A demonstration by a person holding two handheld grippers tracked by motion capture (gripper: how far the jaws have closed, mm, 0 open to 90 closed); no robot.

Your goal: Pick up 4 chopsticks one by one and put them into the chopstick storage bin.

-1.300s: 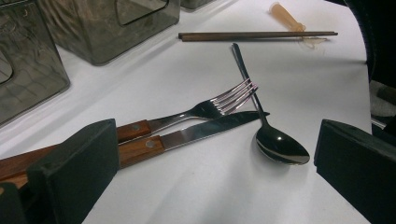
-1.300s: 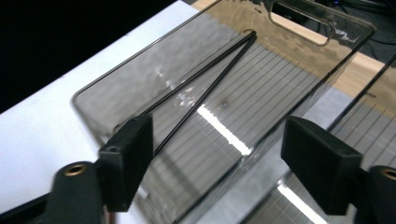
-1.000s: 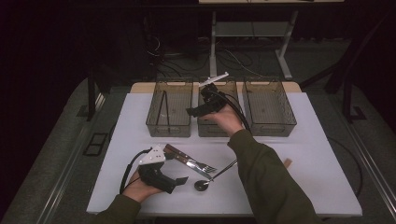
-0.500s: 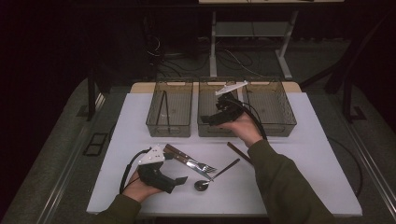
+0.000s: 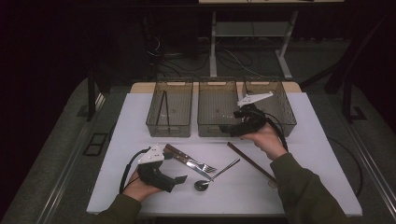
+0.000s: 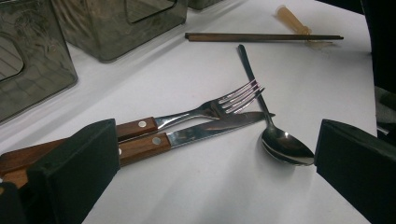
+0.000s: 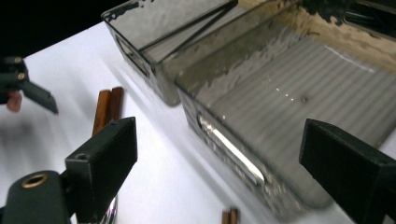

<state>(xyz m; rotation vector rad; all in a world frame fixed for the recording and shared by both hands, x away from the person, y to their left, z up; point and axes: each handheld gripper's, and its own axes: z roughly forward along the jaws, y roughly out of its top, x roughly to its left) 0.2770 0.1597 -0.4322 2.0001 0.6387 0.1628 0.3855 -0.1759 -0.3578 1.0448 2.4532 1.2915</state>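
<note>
Chopsticks [image 5: 250,161] on table [image 5: 327,186], below and behind right gripper [image 5: 236,131]; second pair propped in left bin [image 5: 169,106]. Right gripper, jaws apart and empty, has swung back from bins toward chopsticks: likely next pick. Left gripper [image 5: 180,179] unmoved, jaws apart, fork [image 6: 205,111], knife [image 6: 210,128], spoon [image 6: 285,148] between them.

Your left gripper [image 6: 212,177] hangs low over the white table [image 6: 187,196] with its two black jaws spread wide and nothing between them; ahead lie a fork [image 6: 187,113] and a knife [image 6: 205,129] — both wooden-handled, side by side and touching, their handles running behind your left jaw; a spoon [image 6: 275,135] lies with its bowl just beside the knife tip, its handle crossing the fork tines; farther off rest dark chopsticks [image 6: 261,36]; smoky clear bins [image 6: 32,70] stand at the upper left.
</note>
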